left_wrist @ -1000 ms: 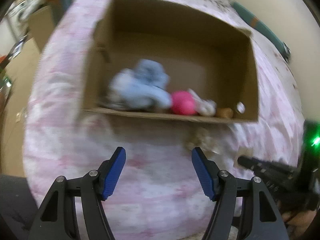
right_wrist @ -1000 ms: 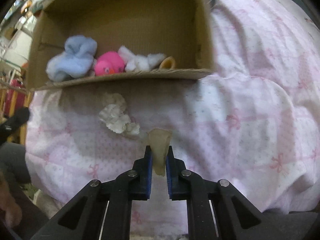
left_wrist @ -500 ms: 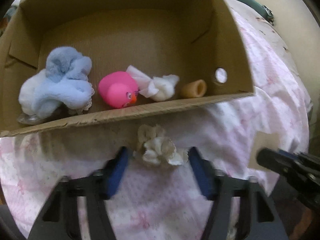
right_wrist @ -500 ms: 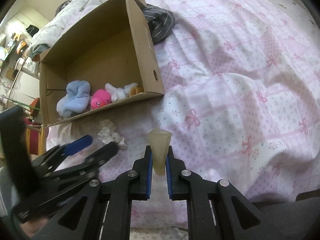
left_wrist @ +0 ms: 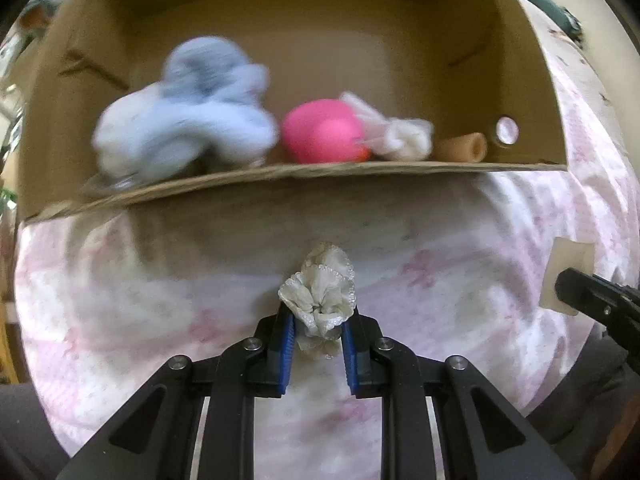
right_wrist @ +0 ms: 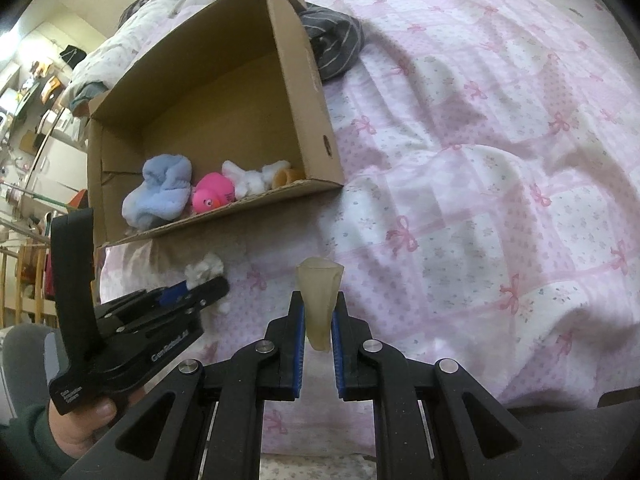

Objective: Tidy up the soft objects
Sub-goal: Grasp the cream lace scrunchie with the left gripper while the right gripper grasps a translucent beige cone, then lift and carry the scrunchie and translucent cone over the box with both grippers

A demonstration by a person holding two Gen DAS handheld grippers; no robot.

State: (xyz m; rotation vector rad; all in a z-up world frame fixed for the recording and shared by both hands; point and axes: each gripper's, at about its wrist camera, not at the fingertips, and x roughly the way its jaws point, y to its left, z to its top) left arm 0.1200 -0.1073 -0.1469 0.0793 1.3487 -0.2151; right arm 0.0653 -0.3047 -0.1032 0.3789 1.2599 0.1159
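Note:
My left gripper (left_wrist: 318, 328) points down at the bed, its jaws closing on a crumpled white lace cloth (left_wrist: 320, 292); the blue pads press its sides. The right wrist view shows the same left gripper (right_wrist: 196, 288) with the lace cloth (right_wrist: 204, 268) at its tips. My right gripper (right_wrist: 318, 316) is shut on a pale yellowish soft sleeve (right_wrist: 320, 300), held above the quilt. Just behind stands an open cardboard box (left_wrist: 320, 170) holding a light blue plush (left_wrist: 188, 120), a pink duck (left_wrist: 320, 130), a white cloth (left_wrist: 400, 136) and a tan tube (left_wrist: 464, 148).
A pink bow-patterned quilt (right_wrist: 480, 160) covers the bed. A grey striped garment (right_wrist: 332, 46) lies behind the box (right_wrist: 308, 92). A person's hand (right_wrist: 80, 416) holds the left gripper's handle. Shelves and furniture stand beyond the bed's left edge.
The left gripper dropped toward the lace cloth and closed from wide open onto it. The right gripper swung back from the box, still holding the sleeve.

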